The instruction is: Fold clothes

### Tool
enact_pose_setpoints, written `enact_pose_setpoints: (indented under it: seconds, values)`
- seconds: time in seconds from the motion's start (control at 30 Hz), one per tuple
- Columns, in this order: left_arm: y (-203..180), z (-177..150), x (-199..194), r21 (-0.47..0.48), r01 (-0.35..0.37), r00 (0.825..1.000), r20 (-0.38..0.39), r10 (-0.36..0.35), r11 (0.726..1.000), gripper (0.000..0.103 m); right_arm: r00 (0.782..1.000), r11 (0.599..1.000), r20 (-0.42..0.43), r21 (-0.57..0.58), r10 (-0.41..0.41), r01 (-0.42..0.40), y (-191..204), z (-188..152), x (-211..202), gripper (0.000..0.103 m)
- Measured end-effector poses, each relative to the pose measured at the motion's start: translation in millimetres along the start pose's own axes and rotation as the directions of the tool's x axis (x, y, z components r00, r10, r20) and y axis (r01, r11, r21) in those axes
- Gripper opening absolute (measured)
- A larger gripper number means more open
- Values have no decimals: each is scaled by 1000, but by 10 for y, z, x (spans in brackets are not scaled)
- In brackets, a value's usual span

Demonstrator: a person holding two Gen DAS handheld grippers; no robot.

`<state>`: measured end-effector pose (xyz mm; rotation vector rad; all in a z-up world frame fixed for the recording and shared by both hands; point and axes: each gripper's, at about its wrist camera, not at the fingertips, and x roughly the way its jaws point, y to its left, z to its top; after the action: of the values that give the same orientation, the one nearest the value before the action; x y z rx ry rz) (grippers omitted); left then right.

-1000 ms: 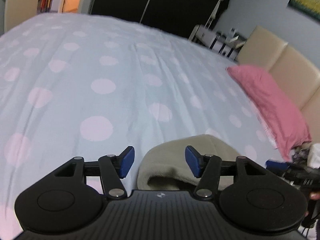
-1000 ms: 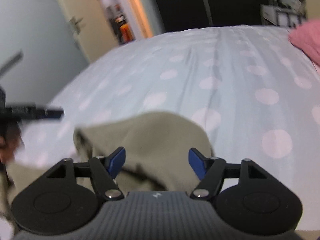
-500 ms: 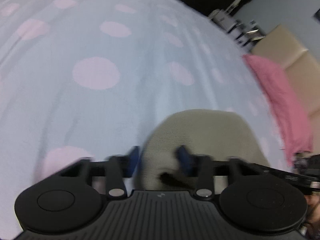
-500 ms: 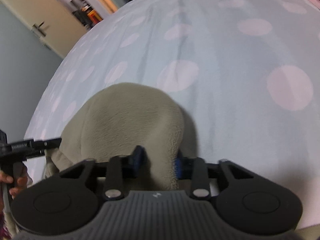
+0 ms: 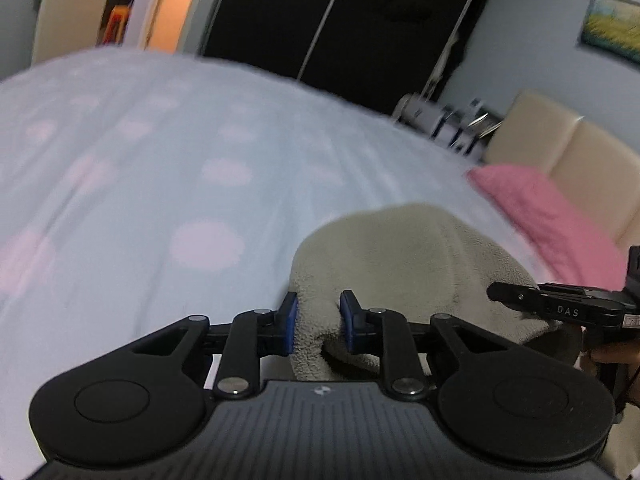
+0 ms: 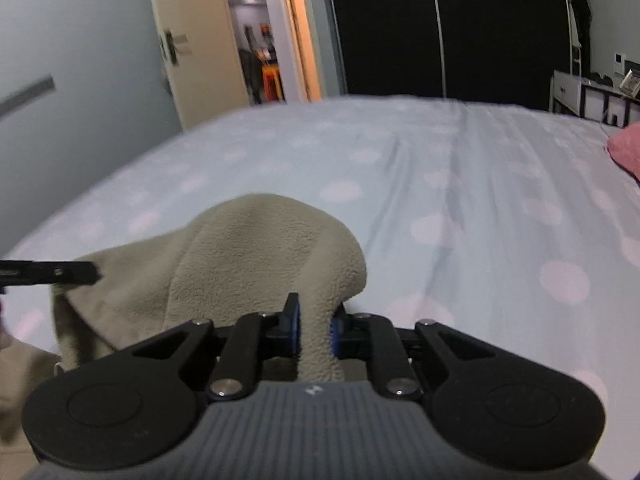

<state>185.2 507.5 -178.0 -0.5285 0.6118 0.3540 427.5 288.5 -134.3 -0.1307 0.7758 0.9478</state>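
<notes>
Both tongs [image 5: 318, 320] [image 6: 315, 330] clamped on fleece [image 6: 256, 256]

This is a bedroom in a home. A wide bed [image 5: 160, 168] fills most of both views, made up in a pale blue sheet with pink polka dots. At its right side a pink pillow [image 5: 548, 216] lies against a cream padded headboard [image 5: 568, 148]. At the far side stands a dark wardrobe with sliding doors [image 6: 440, 28]. To its left a cream door [image 6: 192, 40] is open onto a lit hallway, and a framed picture [image 5: 610, 28] hangs on the grey wall at right.
</notes>
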Motion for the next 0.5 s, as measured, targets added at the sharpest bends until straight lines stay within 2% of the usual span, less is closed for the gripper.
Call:
enact_pose_setpoints:
  seconds: [0.03,0.07,0.1,0.13,0.27,0.37,0.5]
  values:
    - [14,-24,35,-5,-5,1000,-22,5,1000,22,1000,1000,0,-7,-12,12,13,6,30,18]
    - [26,-45,65,-9,-10,999,-41,9,1000,24,1000,1000,0,-14,-24,24,26,12,60,25]
    - [38,-65,94,-13,-15,998,-60,14,1000,24,999,999,0,-21,-36,36,39,18,90,40]
    - [51,-57,74,-16,-11,998,-62,10,1000,25,999,998,1,-28,-48,48,52,23,120,43]
    - [30,25,-170,15,4,1000,-19,-4,1000,34,996,994,12,-55,-92,93,100,56,182,44]
    - [-36,81,-392,55,12,999,29,-14,998,34,993,991,69,-80,-99,104,154,81,-138,44]
    - [-232,73,-578,113,25,996,85,-35,993,32,993,989,106,-132,-54,67,314,-42,-557,32]
